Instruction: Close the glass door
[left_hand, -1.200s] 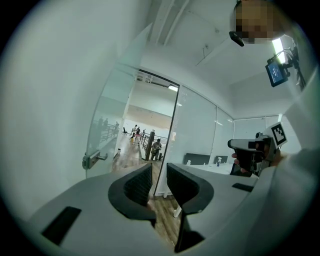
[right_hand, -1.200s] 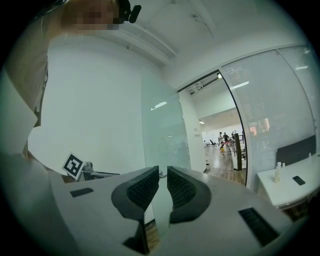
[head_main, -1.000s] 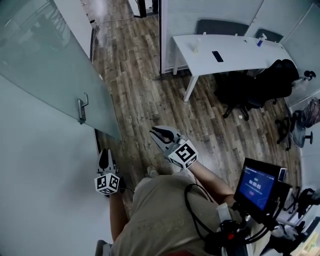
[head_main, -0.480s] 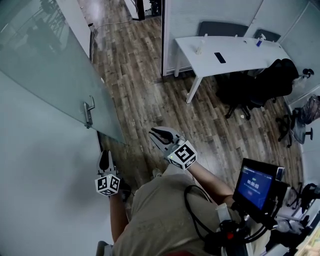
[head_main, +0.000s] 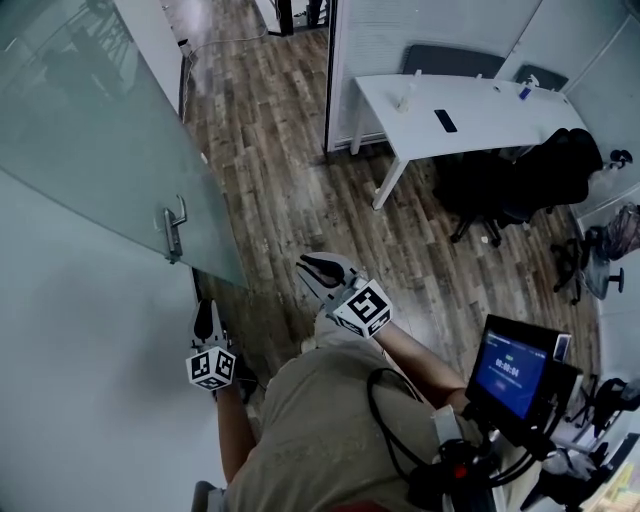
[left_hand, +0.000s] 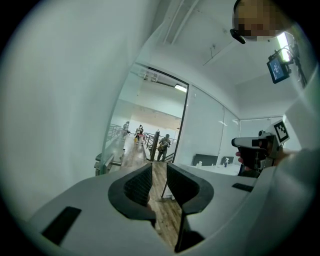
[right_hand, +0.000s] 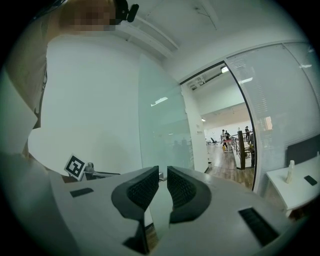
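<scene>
Left gripper (head_main: 206, 308) and right gripper (head_main: 312, 268) are held near the open glass door (head_main: 100, 140), both grippers' fingers (left_hand: 136, 186) set slightly apart.

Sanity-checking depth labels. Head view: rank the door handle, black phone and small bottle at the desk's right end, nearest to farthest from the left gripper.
1. Door handle, on the glass door, just above the left gripper.
2. Black phone, mid-desk, upper right.
3. Small bottle, at the desk's far right end.
</scene>
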